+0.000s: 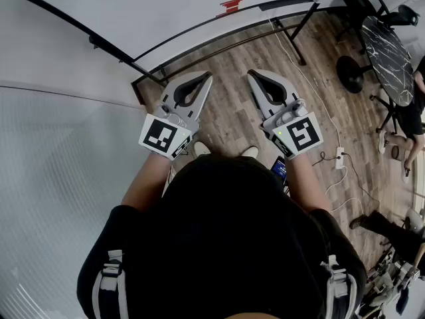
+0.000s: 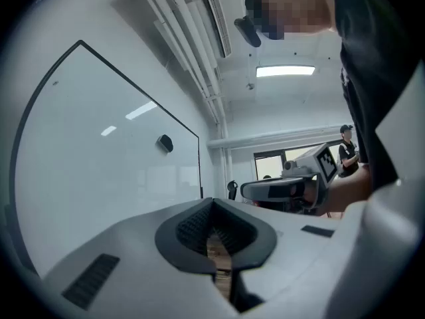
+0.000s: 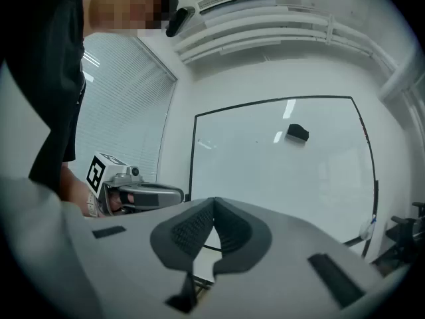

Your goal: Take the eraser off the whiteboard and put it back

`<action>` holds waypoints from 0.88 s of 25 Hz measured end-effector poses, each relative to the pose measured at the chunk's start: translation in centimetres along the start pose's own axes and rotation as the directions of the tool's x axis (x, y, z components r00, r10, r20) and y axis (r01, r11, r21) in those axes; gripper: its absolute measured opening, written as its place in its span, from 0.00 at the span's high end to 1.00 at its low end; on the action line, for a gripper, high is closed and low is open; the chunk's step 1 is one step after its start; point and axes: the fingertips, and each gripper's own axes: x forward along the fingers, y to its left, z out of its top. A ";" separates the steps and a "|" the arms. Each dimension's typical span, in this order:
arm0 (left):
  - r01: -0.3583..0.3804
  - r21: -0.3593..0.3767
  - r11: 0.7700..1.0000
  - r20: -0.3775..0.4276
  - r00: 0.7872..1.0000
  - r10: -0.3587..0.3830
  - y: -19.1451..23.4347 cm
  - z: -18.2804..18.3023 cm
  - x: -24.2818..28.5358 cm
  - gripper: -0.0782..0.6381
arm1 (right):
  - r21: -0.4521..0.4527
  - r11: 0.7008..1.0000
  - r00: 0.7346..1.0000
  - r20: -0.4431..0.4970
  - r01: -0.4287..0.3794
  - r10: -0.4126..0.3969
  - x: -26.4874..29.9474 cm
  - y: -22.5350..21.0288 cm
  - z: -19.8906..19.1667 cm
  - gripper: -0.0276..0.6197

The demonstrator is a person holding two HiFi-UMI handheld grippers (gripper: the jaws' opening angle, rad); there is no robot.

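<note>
The whiteboard [image 3: 279, 171] stands ahead of both grippers, with the dark eraser [image 3: 297, 133] stuck high on its face, well beyond the jaws. The left gripper view shows the eraser [image 2: 165, 143] on the board [image 2: 99, 178] at an angle. In the head view a small red thing [image 1: 231, 5] sticks out from the board [image 1: 166, 5]. My left gripper [image 1: 207, 77] and right gripper [image 1: 252, 74] are held side by side and level over the floor, short of the board. Both are shut with nothing between the jaws. Their tips meet at the left gripper [image 2: 212, 203] and the right gripper [image 3: 213, 201].
The board's black stand legs [image 1: 292, 28] rest on the wooden floor. A power strip [image 1: 340, 158] with white cables lies at the right. A dark round table [image 1: 388, 48] and a seated person [image 1: 412, 111] are farther right. Window blinds [image 3: 126, 118] are at the left.
</note>
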 end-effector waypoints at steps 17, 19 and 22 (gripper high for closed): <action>0.017 0.010 1.000 -0.032 0.999 -0.017 -3.8 -0.5 5.2 0.89 | 0.007 0.999 0.999 0.016 -0.034 0.034 -3.5 -3.2 -0.4 0.95; 0.014 0.013 1.000 -0.040 0.999 -0.013 -4.9 -0.4 6.3 0.89 | 0.011 0.999 0.999 0.022 -0.032 0.032 -4.7 -4.3 -0.4 0.95; 0.001 0.007 1.000 -0.051 0.999 -0.001 -6.4 -0.1 8.1 0.89 | 0.027 0.999 0.999 0.034 -0.040 0.039 -6.7 -5.8 -0.1 0.95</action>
